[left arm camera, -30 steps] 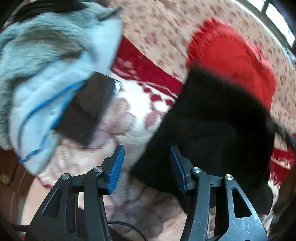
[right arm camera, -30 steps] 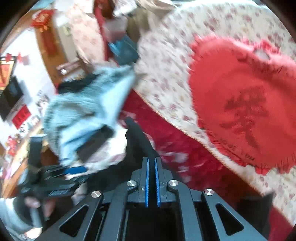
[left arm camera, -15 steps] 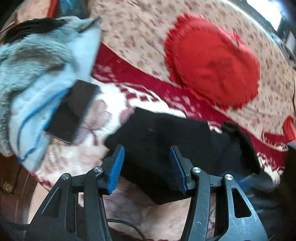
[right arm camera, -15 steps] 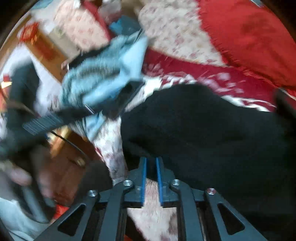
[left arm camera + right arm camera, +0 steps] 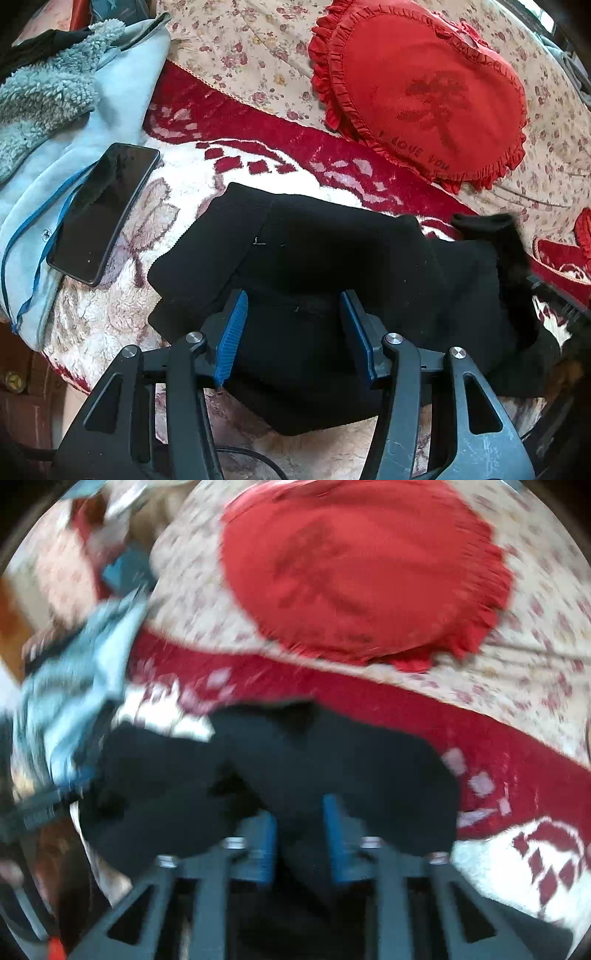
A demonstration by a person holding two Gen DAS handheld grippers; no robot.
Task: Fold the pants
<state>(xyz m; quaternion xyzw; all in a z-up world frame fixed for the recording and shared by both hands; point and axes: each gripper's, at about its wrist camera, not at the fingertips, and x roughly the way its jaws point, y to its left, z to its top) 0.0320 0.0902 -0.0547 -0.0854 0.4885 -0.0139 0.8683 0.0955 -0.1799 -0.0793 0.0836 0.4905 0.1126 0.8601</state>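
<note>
The black pants (image 5: pixel 332 258) lie folded in a thick bundle on a red and white blanket (image 5: pixel 177 192). My left gripper (image 5: pixel 293 328) hovers open just over their near edge, and its blue pads touch no fabric. In the blurred right wrist view the pants (image 5: pixel 314 760) spread out ahead of my right gripper (image 5: pixel 301 834). Its jaws are closing but still stand apart, with black fabric in the gap between them.
A dark phone (image 5: pixel 103 210) lies on a light-blue fleece jacket (image 5: pixel 55 110) left of the pants. A red heart-shaped pillow (image 5: pixel 417 92) rests behind them on the floral bedspread (image 5: pixel 236 48). The bed's wooden edge (image 5: pixel 18 387) drops away at the lower left.
The pants hung in the air a second ago and now lie flat on the blanket. The right gripper's jaws were tight together and now stand apart. Both views have swung toward the pants.
</note>
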